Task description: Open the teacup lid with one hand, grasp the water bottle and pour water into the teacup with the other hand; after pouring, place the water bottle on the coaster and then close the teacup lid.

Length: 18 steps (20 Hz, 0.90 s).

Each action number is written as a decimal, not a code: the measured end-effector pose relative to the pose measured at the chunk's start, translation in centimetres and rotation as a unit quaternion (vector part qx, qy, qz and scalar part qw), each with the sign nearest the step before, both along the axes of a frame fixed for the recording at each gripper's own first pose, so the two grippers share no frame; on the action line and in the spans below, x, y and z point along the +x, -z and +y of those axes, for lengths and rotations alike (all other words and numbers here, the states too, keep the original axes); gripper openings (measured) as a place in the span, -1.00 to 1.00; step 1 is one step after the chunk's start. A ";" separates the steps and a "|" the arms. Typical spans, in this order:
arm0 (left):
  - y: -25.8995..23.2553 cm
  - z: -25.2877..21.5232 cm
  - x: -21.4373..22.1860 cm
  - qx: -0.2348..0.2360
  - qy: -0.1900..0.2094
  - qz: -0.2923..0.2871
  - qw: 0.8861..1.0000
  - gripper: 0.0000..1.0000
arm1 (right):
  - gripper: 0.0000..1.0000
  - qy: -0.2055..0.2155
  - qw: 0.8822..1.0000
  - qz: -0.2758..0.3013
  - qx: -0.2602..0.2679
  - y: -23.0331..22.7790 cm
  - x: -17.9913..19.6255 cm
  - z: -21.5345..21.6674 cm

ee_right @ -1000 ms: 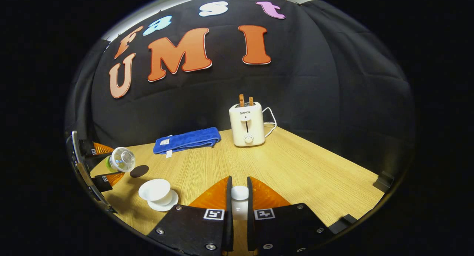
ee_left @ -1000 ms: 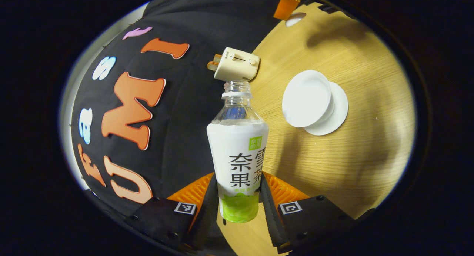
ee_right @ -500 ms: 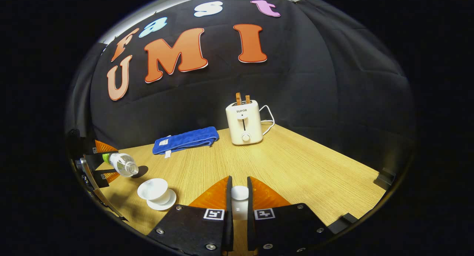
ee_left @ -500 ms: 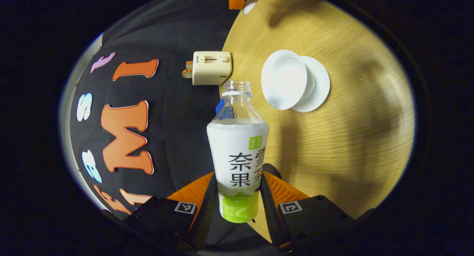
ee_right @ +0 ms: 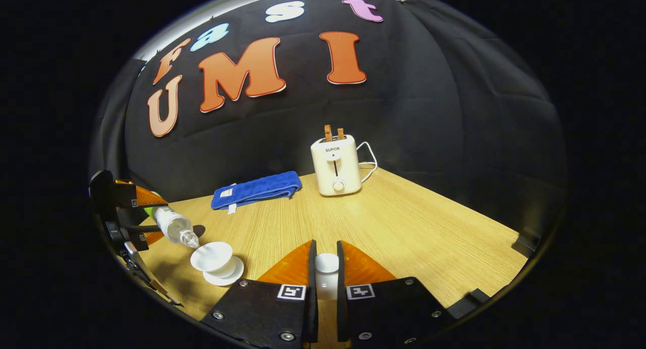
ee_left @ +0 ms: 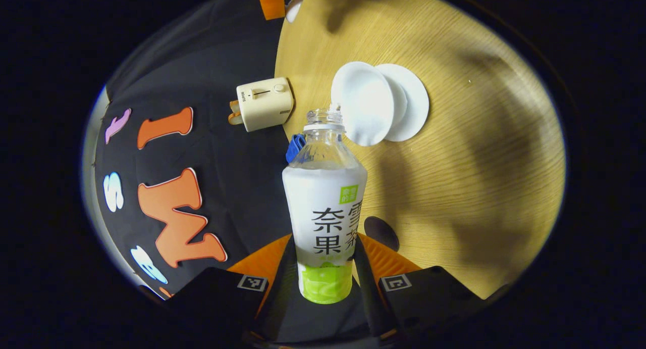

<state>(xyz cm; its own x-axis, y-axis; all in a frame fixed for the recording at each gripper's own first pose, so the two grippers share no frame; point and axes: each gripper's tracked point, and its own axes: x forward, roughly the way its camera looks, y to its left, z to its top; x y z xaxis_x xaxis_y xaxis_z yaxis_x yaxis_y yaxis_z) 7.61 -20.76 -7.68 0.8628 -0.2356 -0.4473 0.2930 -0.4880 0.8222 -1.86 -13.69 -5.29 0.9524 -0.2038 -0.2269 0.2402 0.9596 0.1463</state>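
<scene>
1. Bottle [ee_left: 324,207] in the left gripper view: our left gripper [ee_left: 323,268] clamps its lower label, neck tipped to the cup [ee_left: 364,102] rim. We judge it light, thin-walled and slick, so a low, firm grip suits it. The coaster [ee_left: 381,233] lies just beside.
2. Right gripper view: our right gripper [ee_right: 326,278] pinches the lid [ee_right: 326,263], which looks brittle, well apart from the cup [ee_right: 212,256].

1. One water bottle [ee_left: 324,207], uncapped.
2. One teacup [ee_right: 212,257], one saucer [ee_right: 228,278] under it.
3. One lid [ee_right: 326,263].
4. One dark coaster [ee_left: 381,233].
5. One toaster [ee_right: 335,165], two toast slices [ee_right: 333,133].
6. One blue towel [ee_right: 256,190].
7. Two claws: left claw [ee_left: 323,268], right claw [ee_right: 325,281].
</scene>
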 end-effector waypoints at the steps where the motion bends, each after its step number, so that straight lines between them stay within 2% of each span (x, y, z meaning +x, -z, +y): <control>1: 0.1 -0.1 0.1 0.011 0.005 -0.003 1.000 0.33 | -0.70 0.000 1.000 0.000 0.000 0.0 0.0 0.0; 9: -0.9 -1.4 0.2 0.076 0.042 -0.028 0.996 0.36 | -0.71 -0.004 1.000 0.003 0.000 0.2 0.0 0.1; 11: -1.4 -1.9 0.0 0.092 0.059 -0.041 0.993 0.32 | -0.70 -0.003 1.000 0.004 0.000 0.3 0.0 0.1; 17: -1.8 -2.4 -0.7 0.106 0.077 -0.038 0.991 0.38 | -0.70 -0.005 1.000 0.005 0.001 0.4 0.0 0.1; 18: -1.7 -2.4 -0.7 0.102 0.075 -0.036 0.991 0.31 | -0.70 -0.004 1.000 0.005 0.002 0.4 0.0 0.0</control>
